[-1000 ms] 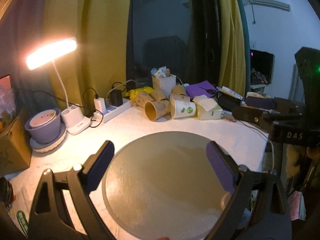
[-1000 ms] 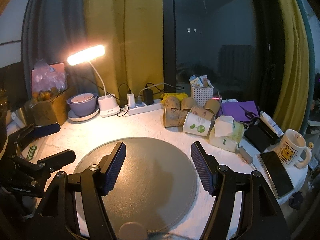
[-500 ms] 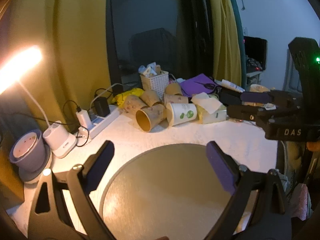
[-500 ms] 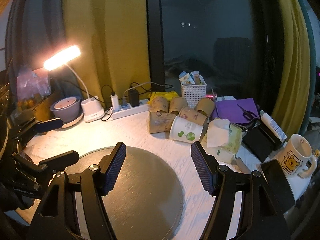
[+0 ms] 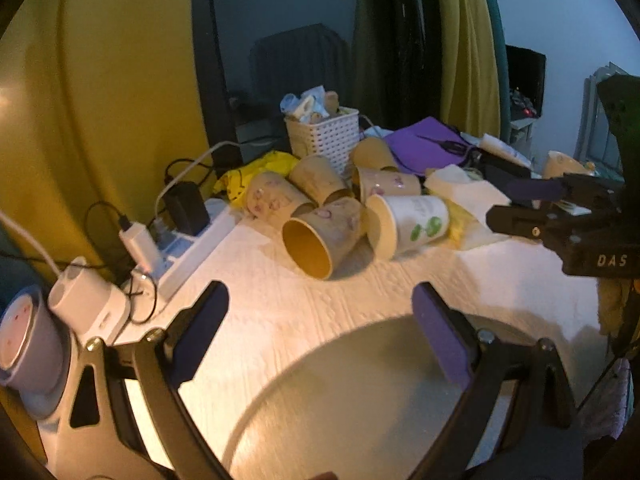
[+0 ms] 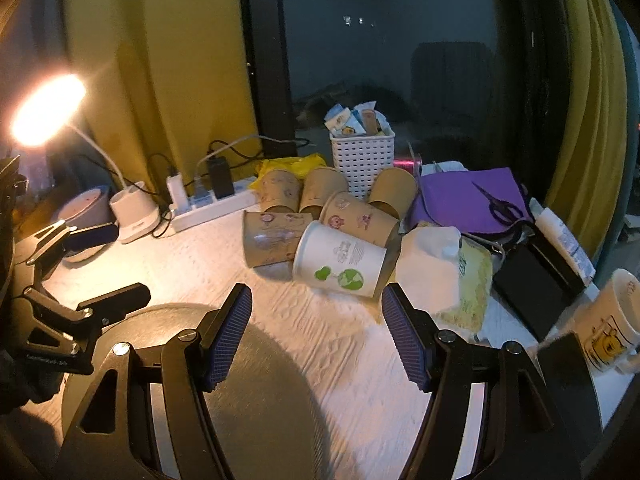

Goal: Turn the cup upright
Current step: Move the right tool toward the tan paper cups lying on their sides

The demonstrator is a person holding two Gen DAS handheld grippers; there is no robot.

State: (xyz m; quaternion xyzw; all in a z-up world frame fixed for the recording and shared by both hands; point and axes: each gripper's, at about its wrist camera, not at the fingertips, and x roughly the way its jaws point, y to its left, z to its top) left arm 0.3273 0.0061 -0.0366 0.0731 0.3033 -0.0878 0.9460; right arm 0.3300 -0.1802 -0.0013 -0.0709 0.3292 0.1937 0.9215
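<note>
You see a white cup (image 6: 340,261) printed with a green globe, brown cups (image 6: 274,238) with pink motifs, and a purple cloth (image 6: 460,200) on your white desk (image 6: 320,332).

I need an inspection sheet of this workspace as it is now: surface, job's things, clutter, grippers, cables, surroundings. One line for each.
Surface: white textured table with a round grey mat at the near edge.
Job's things: white paper cup with a green print lies on its side among brown paper cups, also tipped over.
Clutter: white basket, purple folder with scissors, tissue pack, mug.
Grippers: left hand-held gripper open, empty; right hand-held gripper open, empty.
Cables: power strip with plugged chargers.
Surroundings: lit desk lamp, yellow curtains, dark window.
</note>
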